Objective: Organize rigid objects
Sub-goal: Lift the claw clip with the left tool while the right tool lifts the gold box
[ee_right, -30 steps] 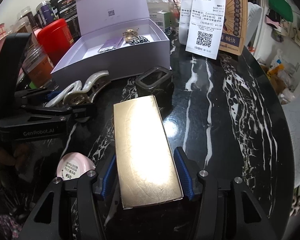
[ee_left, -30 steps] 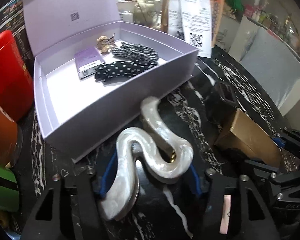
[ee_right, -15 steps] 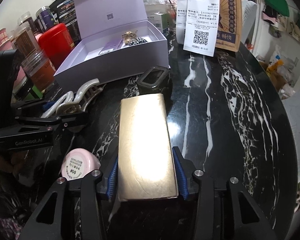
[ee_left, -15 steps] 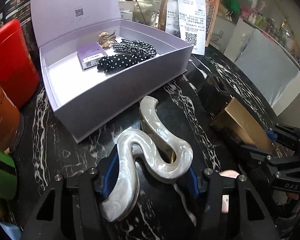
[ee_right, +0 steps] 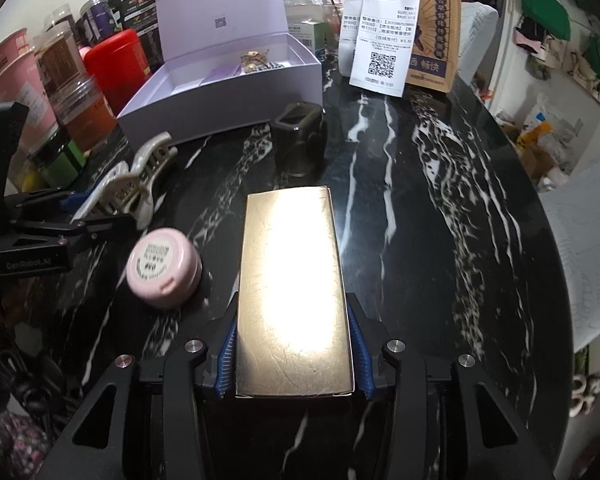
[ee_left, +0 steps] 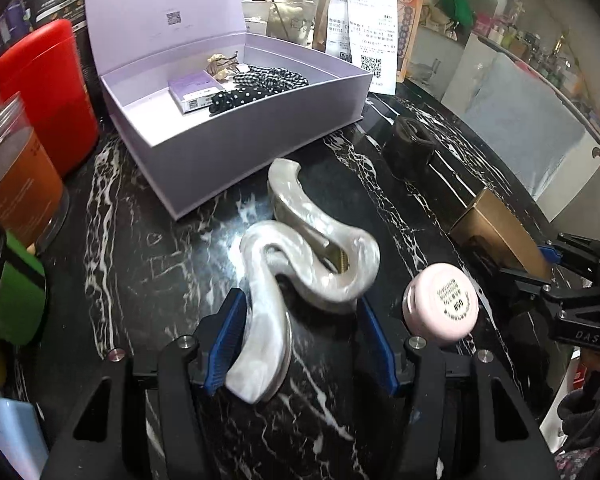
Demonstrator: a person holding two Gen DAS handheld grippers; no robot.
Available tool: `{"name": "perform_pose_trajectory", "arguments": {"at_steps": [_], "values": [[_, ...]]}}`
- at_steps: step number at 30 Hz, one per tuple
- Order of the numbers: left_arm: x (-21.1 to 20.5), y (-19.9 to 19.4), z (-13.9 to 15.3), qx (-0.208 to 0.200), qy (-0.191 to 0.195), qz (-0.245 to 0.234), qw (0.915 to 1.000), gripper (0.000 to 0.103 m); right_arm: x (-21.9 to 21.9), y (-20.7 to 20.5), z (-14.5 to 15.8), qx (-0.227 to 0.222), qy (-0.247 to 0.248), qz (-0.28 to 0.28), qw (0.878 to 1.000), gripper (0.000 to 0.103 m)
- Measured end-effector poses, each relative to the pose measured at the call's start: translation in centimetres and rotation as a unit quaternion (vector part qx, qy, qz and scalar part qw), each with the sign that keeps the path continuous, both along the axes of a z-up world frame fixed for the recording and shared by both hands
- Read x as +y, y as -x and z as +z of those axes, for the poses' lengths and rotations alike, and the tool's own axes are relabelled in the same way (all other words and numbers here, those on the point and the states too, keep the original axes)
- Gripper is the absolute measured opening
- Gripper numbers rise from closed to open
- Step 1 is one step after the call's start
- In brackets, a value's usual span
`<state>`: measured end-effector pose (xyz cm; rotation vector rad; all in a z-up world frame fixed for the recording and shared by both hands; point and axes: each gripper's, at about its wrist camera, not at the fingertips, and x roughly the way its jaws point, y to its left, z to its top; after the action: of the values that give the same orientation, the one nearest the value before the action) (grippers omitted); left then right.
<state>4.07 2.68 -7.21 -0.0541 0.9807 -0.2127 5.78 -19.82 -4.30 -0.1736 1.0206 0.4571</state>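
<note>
Your left gripper (ee_left: 300, 332) holds a pearly white, S-shaped hair claw (ee_left: 304, 272) between its blue pads, jaws partly closed on it, above the black marble table (ee_left: 140, 272); the clip runs from the pads toward 12 o'clock, its far tip just short of the open lilac box (ee_left: 260, 136). Your right gripper (ee_right: 294, 354) grips a flat gold box (ee_right: 294, 292) by its long sides; its jaws have just been closing and now press both edges, and the box stretches toward 12 o'clock over the table. In the right view, a pink round jar (ee_right: 162, 270) stands just beside the gold box at 9 o'clock, apart from both tools; a small dark cup-like holder (ee_right: 298, 140) sits at 12 o'clock beyond the box; the lilac box lies at 11 o'clock, lid raised, holding a small purple carton (ee_left: 194, 92), dotted and checked fabric hair ties (ee_left: 260, 88) and a gold clip (ee_left: 220, 64). A red canister (ee_left: 44, 92) and clear tubs stand at 10 o'clock; a paper bag with receipts (ee_right: 384, 28) stands at 1 o'clock.
</note>
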Motion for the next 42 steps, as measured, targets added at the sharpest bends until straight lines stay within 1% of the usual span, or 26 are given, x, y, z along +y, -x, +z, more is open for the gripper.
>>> {"name": "perform_pose_trajectory", "arguments": {"at_steps": [1, 3, 4, 5, 7, 8, 11, 14, 16, 19, 23, 29, 31, 32, 33, 34, 35, 37, 42], "values": [[0.1, 0.1, 0.0, -0.004, 0.003, 0.001, 1.0, 0.057, 0.0, 0.1, 0.0, -0.002, 0.002, -0.001, 1.0, 0.047], [0.5, 0.1, 0.0, -0.01, 0.02, 0.005, 0.9997, 0.057, 0.1, 0.2, 0.0, -0.003, 0.004, -0.004, 1.0, 0.051], [0.7, 0.0, 0.0, -0.011, 0.032, 0.007, 0.9994, 0.057, 0.1, 0.1, -0.1, -0.002, 0.004, -0.007, 1.0, 0.057], [0.9, -0.2, 0.0, -0.01, 0.048, 0.009, 0.9987, 0.057, 0.2, -0.1, -0.2, 0.001, 0.003, -0.013, 1.0, 0.06], [1.2, -0.5, 0.0, -0.008, 0.072, 0.014, 0.9973, 0.057, 0.2, -0.4, -0.3, 0.007, 0.001, -0.019, 1.0, 0.061], [1.3, -0.6, 0.0, -0.007, 0.078, 0.017, 0.9968, 0.057, 0.3, -0.5, -0.3, 0.005, 0.002, -0.02, 1.0, 0.065], [1.3, -1.1, 0.0, -0.005, 0.084, 0.027, 0.9961, 0.057, 0.6, -0.6, -0.5, 0.003, 0.009, -0.019, 1.0, 0.069], [0.9, -1.5, 0.0, -0.007, 0.072, 0.031, 0.9969, 0.057, 0.9, -0.7, -0.6, 0.001, 0.013, -0.018, 1.0, 0.075], [0.5, -1.8, 0.0, -0.008, 0.059, 0.033, 0.9977, 0.057, 1.0, -0.8, -0.6, 0.0, 0.015, -0.019, 1.0, 0.075], [0.0, -2.3, 0.0, -0.011, 0.038, 0.037, 0.9985, 0.057, 1.0, -1.0, -0.7, 0.001, 0.012, -0.021, 1.0, 0.079], [-0.8, -2.8, -0.1, -0.015, 0.007, 0.039, 0.9991, 0.057, 1.2, -1.1, -0.8, -0.005, 0.018, -0.023, 1.0, 0.08], [-1.3, -2.5, -0.1, -0.023, -0.016, 0.03, 0.9991, 0.058, 1.6, -1.1, -1.0, -0.023, 0.035, -0.022, 0.999, 0.08], [-1.3, -2.4, -0.1, -0.025, -0.016, 0.03, 0.9991, 0.058, 1.5, -1.2, -1.0, -0.027, 0.035, -0.019, 0.999, 0.078], [-1.2, -2.4, -0.1, -0.026, -0.013, 0.032, 0.9991, 0.057, 1.4, -1.2, -1.0, -0.029, 0.034, -0.019, 0.999, 0.073], [-1.2, -2.4, -0.1, -0.027, -0.013, 0.033, 0.999, 0.057, 1.3, -1.3, -0.9, -0.032, 0.033, -0.021, 0.999, 0.069], [-1.1, -2.3, -0.1, -0.029, -0.012, 0.033, 0.999, 0.057, 1.2, -1.4, -0.8, -0.036, 0.031, -0.024, 0.999, 0.06], [-1.0, -2.3, -0.1, -0.03, -0.007, 0.036, 0.9989, 0.056, 1.1, -1.4, -0.8, -0.037, 0.029, -0.024, 0.999, 0.047], [-0.8, -2.2, 0.0, -0.028, 0.0, 0.033, 0.9991, 0.056, 1.0, -1.5, -0.7, -0.041, 0.027, -0.026, 0.998, 0.044], [-0.1, -2.1, 0.2, -0.015, 0.02, 0.044, 0.9987, 0.054, 0.9, -1.5, -0.7, -0.041, 0.021, -0.033, 0.998, 0.043]]}}
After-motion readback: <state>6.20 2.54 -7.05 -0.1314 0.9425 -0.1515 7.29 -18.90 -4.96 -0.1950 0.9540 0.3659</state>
